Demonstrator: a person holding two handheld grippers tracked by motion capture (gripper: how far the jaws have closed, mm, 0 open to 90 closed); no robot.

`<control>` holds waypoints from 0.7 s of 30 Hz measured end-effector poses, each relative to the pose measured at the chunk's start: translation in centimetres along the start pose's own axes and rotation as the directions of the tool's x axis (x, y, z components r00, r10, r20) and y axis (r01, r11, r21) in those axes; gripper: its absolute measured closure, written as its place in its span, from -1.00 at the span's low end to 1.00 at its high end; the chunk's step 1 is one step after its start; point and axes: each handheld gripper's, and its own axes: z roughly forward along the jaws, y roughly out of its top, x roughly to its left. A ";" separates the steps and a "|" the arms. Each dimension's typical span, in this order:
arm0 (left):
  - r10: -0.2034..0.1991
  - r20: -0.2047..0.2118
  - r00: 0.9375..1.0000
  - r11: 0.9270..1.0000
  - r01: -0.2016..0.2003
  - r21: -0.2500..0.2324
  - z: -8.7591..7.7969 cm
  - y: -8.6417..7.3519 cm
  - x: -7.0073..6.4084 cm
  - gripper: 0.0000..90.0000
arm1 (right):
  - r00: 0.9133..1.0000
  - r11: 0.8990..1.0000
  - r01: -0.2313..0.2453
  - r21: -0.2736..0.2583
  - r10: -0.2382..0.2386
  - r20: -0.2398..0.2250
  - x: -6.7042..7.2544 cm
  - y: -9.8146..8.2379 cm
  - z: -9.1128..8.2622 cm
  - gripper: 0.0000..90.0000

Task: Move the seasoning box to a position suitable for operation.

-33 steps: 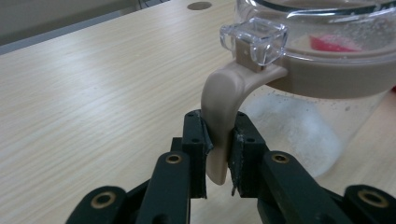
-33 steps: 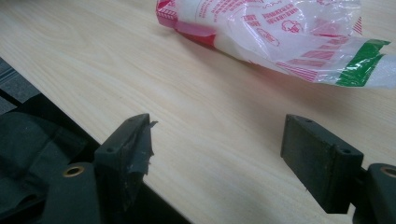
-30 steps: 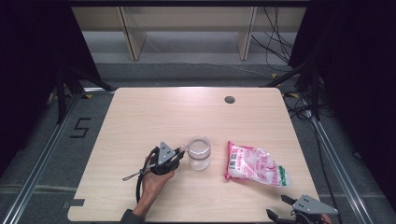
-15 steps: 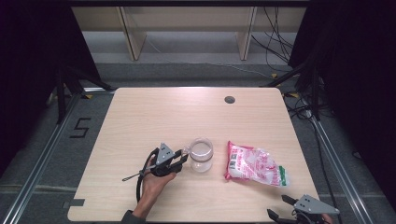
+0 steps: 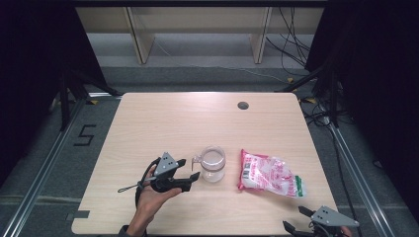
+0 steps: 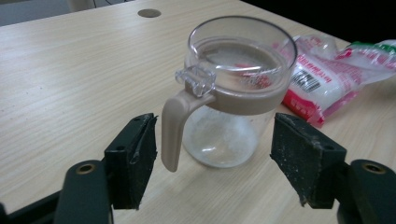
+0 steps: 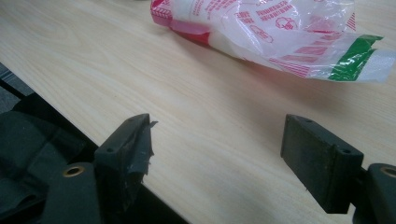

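The left hand-held gripper is seen released, its jaws having just been opening; they stand wide on either side of the beige handle of a clear jug, and neither pad is pressed on it. In the high view this gripper is held by a hand just left of the jug, which stands upright on the table, near its front middle. The jug is capped by a clear lid with a beige rim, and a white residue is seen at its bottom.

The right hand-held gripper is kept at the table's front right corner, its jaws spread with nothing between them. A red-and-white plastic bag of white grains is laid flat just right of the jug, apart from it, with its green-tipped end turned towards the right gripper. A round dark hole is set near the table's far edge.
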 end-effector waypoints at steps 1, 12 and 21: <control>-0.005 0.001 1.000 1.000 0.005 -0.006 -0.1 0.1 0.0 -0.35 | 0.999 0.999 -0.032 0.012 0.032 0.001 0.3 0.0 -0.1 -0.43; -0.068 0.013 0.998 0.996 0.068 -0.051 -1.1 1.0 0.0 -0.32 | 1.000 1.000 0.013 0.004 -0.013 0.000 0.2 0.0 0.0 -0.44; -0.028 0.017 0.999 0.996 0.030 -0.082 -1.5 2.3 -0.5 -0.08 | 1.000 1.000 -0.011 0.014 0.011 0.002 0.4 0.0 0.1 -0.44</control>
